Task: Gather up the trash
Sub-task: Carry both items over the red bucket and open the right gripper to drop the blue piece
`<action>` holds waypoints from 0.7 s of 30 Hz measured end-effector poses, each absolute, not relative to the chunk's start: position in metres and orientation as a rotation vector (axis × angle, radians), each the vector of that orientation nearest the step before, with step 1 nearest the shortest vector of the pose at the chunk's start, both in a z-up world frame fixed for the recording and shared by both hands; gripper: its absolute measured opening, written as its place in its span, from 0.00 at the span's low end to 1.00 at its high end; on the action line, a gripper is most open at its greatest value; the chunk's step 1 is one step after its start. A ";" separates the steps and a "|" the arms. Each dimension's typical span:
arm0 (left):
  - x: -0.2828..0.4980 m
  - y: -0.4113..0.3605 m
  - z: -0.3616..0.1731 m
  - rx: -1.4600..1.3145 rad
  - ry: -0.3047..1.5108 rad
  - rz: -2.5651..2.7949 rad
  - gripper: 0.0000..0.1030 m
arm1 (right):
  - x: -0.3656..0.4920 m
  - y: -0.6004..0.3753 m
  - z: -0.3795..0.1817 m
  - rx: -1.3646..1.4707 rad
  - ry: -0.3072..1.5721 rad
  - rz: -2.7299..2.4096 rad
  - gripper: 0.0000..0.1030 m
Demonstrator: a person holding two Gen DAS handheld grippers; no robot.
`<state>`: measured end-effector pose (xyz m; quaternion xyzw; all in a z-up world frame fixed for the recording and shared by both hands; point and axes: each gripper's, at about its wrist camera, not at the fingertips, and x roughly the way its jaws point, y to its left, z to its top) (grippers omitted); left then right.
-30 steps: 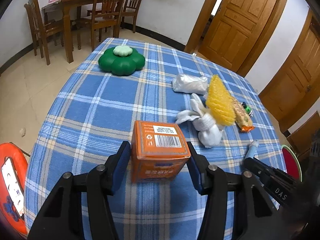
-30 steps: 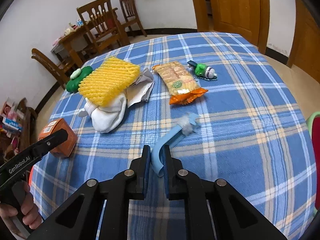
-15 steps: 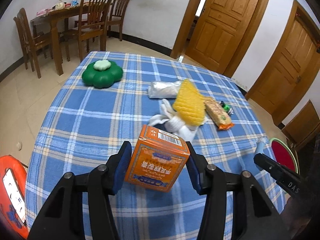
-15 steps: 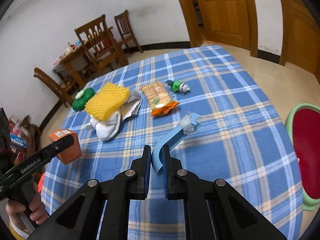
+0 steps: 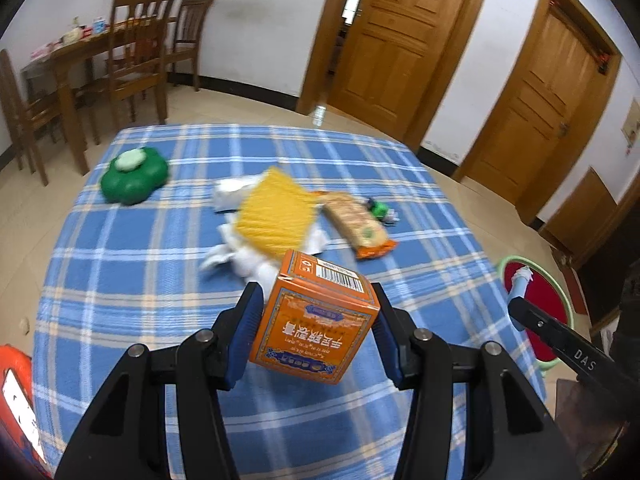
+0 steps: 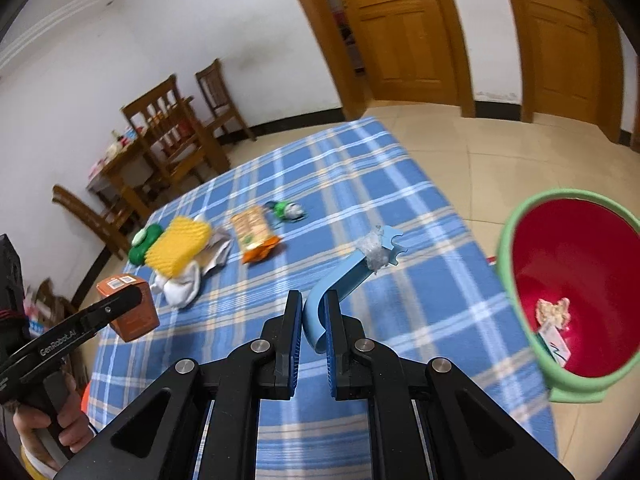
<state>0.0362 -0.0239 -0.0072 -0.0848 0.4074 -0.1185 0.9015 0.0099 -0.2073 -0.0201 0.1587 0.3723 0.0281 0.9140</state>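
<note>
Left claw grips an orange box; right claw pinches a blue hook. Both are lifted, not yet binned in the red bin. Foam, tissue and wrapper remain.

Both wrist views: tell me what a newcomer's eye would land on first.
The orange box, clamped between the left gripper fingers above the blue plaid tablecloth, fills the left view's foreground. In the right view, the right gripper pinches a curved blue plastic piece, with the green-rimmed red bin at the table's right edge. Yellow foam netting brightens mid-table.
</note>
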 end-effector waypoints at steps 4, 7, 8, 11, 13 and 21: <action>0.039 -0.046 -0.003 -0.153 0.851 -0.301 0.52 | 0.001 -0.230 -0.018 0.354 0.750 0.003 0.10; 0.041 -0.063 0.001 -0.132 0.853 -0.341 0.52 | -0.007 -0.247 -0.018 0.377 0.739 -0.040 0.10; 0.041 -0.069 0.002 -0.121 0.849 -0.352 0.52 | -0.009 -0.253 -0.018 0.383 0.736 -0.051 0.10; 0.041 -0.089 0.006 -0.095 0.841 -0.399 0.52 | -0.017 -0.273 -0.018 0.410 0.726 -0.098 0.10; 0.042 -0.103 0.009 -0.082 0.835 -0.428 0.52 | -0.023 -0.284 -0.019 0.426 0.720 -0.125 0.10; 0.047 -0.166 0.012 -0.011 0.844 -0.544 0.52 | -0.043 -0.333 -0.026 0.488 0.707 -0.232 0.10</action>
